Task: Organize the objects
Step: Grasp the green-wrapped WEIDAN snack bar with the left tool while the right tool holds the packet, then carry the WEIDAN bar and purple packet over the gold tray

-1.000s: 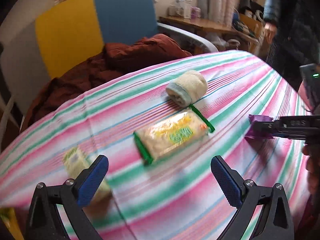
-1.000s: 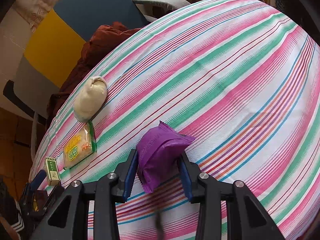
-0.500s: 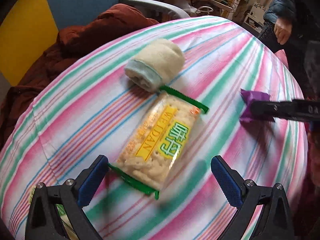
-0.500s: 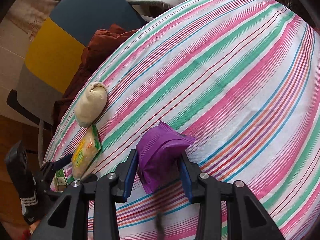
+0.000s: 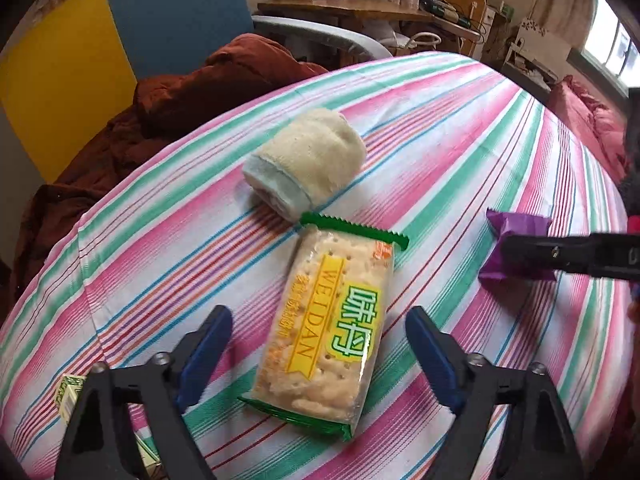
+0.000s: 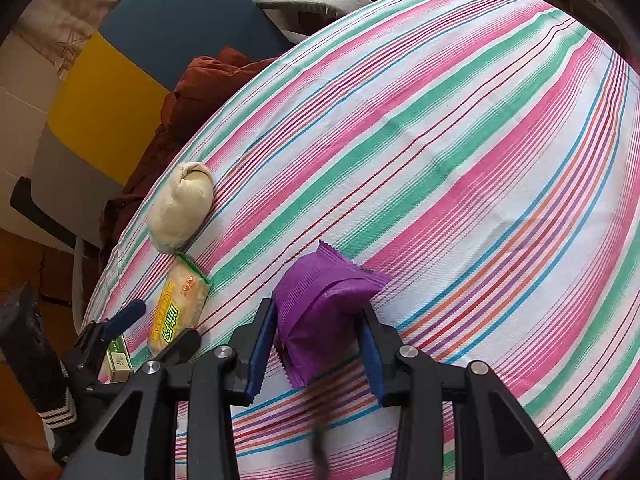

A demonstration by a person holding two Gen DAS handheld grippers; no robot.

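Closing left tongs point(image 5: 318, 354): blue pads either side of the cracker packet point(image 5: 328, 320), not yet pressing it
Left view, far: rolled towel point(image 5: 306, 160) touching the packet's far end; small green box point(image 5: 70, 394) near left on the striped bench point(image 5: 460, 128)
Right tongs point(image 6: 318, 344): clenched on the purple pouch point(image 6: 320, 308), cracker packet to its left

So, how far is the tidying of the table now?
Nothing looks sorted yet. In hand: the right claw is shut on the purple packet, and the left claw is closing around the cracker pack, pads not yet touching it. Left: the rolled towel and the small green box lie untouched on the striped cloth.
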